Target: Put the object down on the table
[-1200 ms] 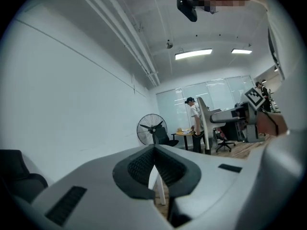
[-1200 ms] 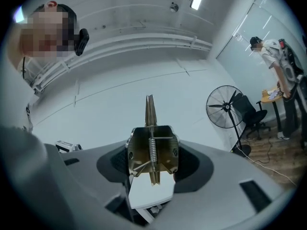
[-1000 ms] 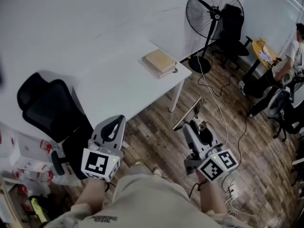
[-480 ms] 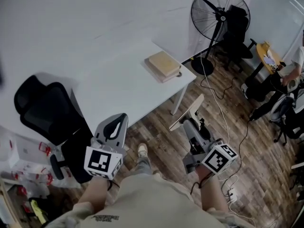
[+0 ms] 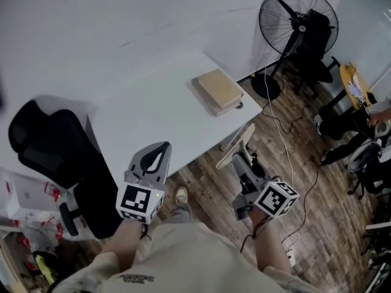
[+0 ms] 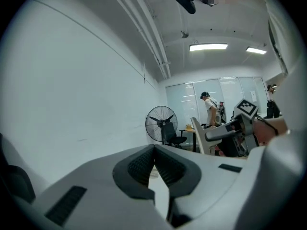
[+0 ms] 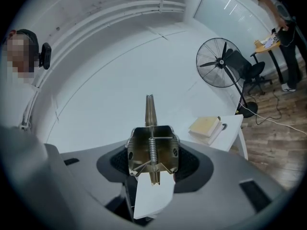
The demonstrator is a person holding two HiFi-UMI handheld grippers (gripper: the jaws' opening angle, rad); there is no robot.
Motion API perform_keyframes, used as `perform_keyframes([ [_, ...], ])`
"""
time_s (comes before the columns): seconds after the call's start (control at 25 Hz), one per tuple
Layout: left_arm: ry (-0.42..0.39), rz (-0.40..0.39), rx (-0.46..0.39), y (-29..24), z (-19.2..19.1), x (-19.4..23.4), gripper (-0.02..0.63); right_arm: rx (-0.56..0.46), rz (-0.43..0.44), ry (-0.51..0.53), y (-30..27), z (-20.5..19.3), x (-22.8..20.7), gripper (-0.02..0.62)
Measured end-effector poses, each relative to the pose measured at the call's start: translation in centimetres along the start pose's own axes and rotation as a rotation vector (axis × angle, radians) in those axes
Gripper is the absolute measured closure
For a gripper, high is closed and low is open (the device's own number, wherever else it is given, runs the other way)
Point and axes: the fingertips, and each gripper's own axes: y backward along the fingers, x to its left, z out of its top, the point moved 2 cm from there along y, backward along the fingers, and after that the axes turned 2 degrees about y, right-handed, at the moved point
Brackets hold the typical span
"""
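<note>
My right gripper [image 5: 242,165] is shut on a clipboard [image 5: 237,146], a thin pale board seen edge-on in the head view, over the wood floor just off the white table's [image 5: 153,112] near edge. In the right gripper view the metal spring clip [image 7: 152,150] sits between the jaws of that gripper [image 7: 152,164], and the board's edge [image 7: 149,110] stands up beyond it. My left gripper [image 5: 151,162] hangs by the table's front edge, shut, with nothing in it; the left gripper view shows its tips [image 6: 154,150] touching.
A tan book [image 5: 219,90] lies near the table's right corner. A black office chair [image 5: 52,154] stands at the left. A standing fan [image 5: 298,18], floor cables [image 5: 287,145] and another chair are at the right. A person stands at a far desk [image 6: 209,110].
Both grippers have moved forward toward the table and a little lower. The right gripper has rolled, and the clipboard's top now lies close to the table's edge.
</note>
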Motion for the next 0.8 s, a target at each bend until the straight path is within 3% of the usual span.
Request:
perform_keyframes([
  [0.4,0.087,0.003,0.117,-8.0,-6.2,9.0,0.586,0.165,-0.060,-0.082,-13.9,-3.5,-5.4,0.373],
  [0.8,0.170,-0.040,0.255,-14.0,-13.4,13.9,0.586,0.350,-0.175,-0.173,-24.0,-10.1,-12.1,0.371],
])
